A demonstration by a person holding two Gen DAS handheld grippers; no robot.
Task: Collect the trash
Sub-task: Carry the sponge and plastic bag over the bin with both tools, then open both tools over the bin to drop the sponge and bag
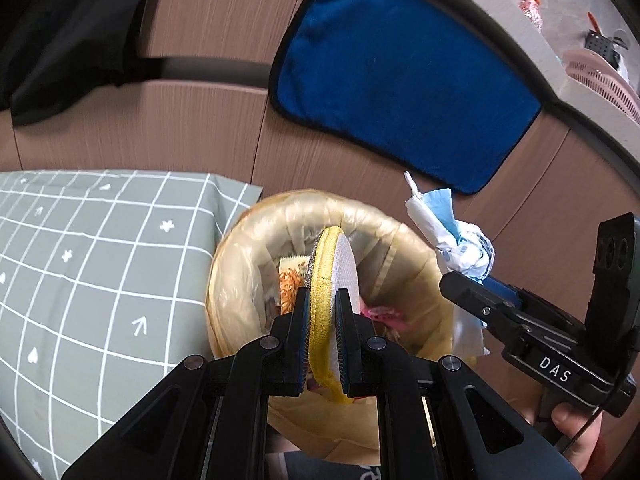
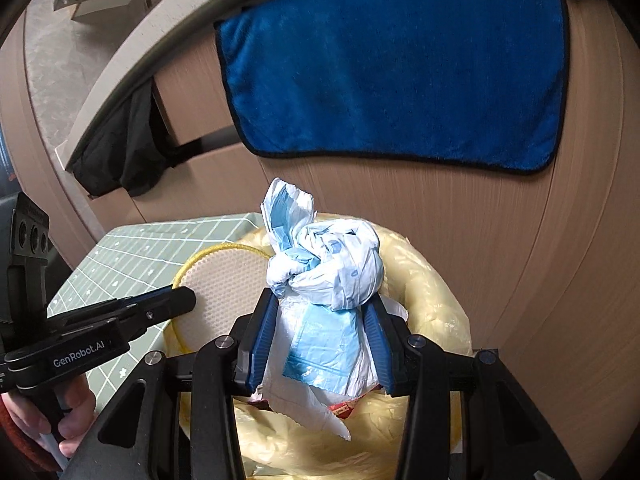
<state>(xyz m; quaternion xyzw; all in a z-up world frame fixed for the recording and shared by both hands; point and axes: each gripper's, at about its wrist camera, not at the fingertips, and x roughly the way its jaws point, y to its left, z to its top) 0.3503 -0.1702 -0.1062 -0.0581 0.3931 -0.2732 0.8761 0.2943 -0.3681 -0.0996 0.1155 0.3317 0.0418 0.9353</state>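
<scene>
Inside bin (image 1: 240, 264) (left view): orange wrapper (image 1: 289, 286).

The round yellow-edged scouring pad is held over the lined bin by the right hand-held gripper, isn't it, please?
Not quite: the left hand-held gripper holds the round yellow-edged scouring pad over the lined bin, as the left wrist view shows.

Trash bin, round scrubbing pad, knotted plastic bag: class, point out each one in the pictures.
Trash bin (image 1: 240, 248): left wrist view, on its liner-covered rim.
Round scrubbing pad (image 1: 347, 266): left wrist view, on its white mesh face.
Knotted plastic bag (image 2: 340, 264): right wrist view, on the knot.
</scene>
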